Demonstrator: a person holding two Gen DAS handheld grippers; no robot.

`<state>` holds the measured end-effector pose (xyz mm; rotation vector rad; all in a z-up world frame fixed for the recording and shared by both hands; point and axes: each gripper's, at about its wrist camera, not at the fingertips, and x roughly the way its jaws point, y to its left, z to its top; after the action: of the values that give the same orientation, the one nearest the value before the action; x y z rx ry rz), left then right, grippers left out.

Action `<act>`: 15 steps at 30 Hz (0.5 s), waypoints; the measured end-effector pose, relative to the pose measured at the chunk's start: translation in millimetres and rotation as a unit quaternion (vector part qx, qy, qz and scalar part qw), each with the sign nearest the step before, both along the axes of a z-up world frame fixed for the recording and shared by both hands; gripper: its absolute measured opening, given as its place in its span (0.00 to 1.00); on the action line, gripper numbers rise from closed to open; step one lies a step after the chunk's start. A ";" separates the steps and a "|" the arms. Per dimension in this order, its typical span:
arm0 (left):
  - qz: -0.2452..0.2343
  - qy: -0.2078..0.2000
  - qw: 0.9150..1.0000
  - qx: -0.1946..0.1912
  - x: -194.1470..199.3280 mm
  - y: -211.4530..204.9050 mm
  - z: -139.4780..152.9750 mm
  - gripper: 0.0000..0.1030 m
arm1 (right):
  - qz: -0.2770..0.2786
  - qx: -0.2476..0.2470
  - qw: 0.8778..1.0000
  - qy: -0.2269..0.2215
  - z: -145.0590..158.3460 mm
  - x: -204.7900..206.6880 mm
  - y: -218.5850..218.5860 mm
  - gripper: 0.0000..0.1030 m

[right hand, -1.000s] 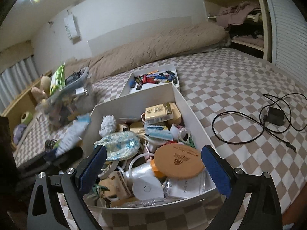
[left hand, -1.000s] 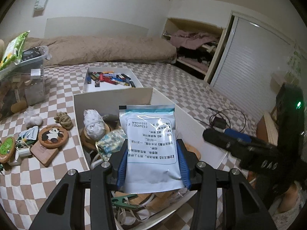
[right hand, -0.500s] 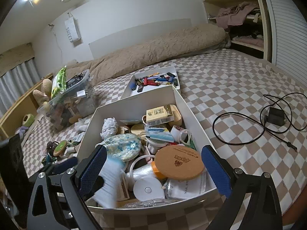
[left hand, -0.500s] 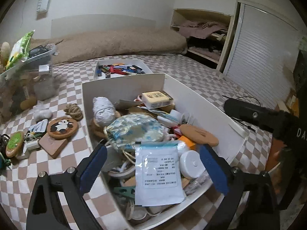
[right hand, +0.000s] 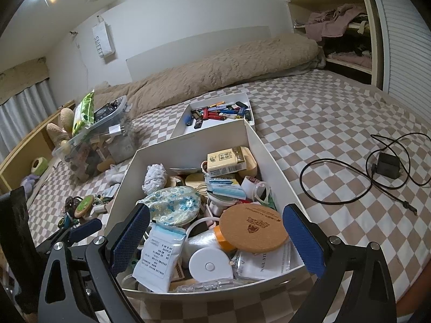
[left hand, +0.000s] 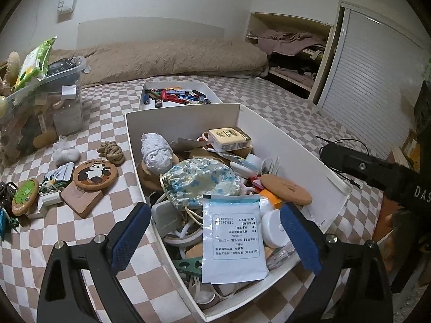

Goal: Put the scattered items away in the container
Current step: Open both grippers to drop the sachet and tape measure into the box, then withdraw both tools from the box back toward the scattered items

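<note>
Checkered bed (left hand: 113, 123): one white box (left hand: 293, 145), one packet (left hand: 233, 242) inside.

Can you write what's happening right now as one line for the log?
left tool: open, empty | right tool: open, empty | white printed flat pouch: lying in white rectangular cardboard box | round panda cork coaster: outside box

Left wrist view sat close above the white box's (left hand: 285, 145) near left corner, facing far across the bed. Right wrist view looked from its near right edge, same direction. Both shared the box (right hand: 258, 145) and far tray (right hand: 242, 99).
</note>
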<state>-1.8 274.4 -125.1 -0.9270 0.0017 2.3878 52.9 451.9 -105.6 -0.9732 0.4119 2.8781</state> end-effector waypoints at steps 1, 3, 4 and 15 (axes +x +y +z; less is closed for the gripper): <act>0.000 -0.001 1.000 0.000 0.0 -0.4 -0.1 0.95 | 0.001 0.000 1.000 0.000 0.1 -0.2 -0.2 0.96; 0.000 -0.002 1.000 0.000 -0.8 -2.3 1.3 0.95 | 0.001 -0.002 1.000 0.001 0.2 0.0 -0.4 0.96; 0.001 -0.002 1.000 -0.001 -1.6 -3.6 2.2 0.95 | 0.001 -0.001 1.000 0.001 0.2 -0.1 -0.7 0.96; 0.019 0.008 1.000 -0.019 -9.0 -20.5 6.9 1.00 | -0.005 0.015 1.000 -0.005 -0.2 -4.1 -4.5 0.96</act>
<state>-10.8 253.9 -118.1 -0.9346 0.0358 2.4381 48.8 447.4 -105.9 -0.9780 0.3710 2.8612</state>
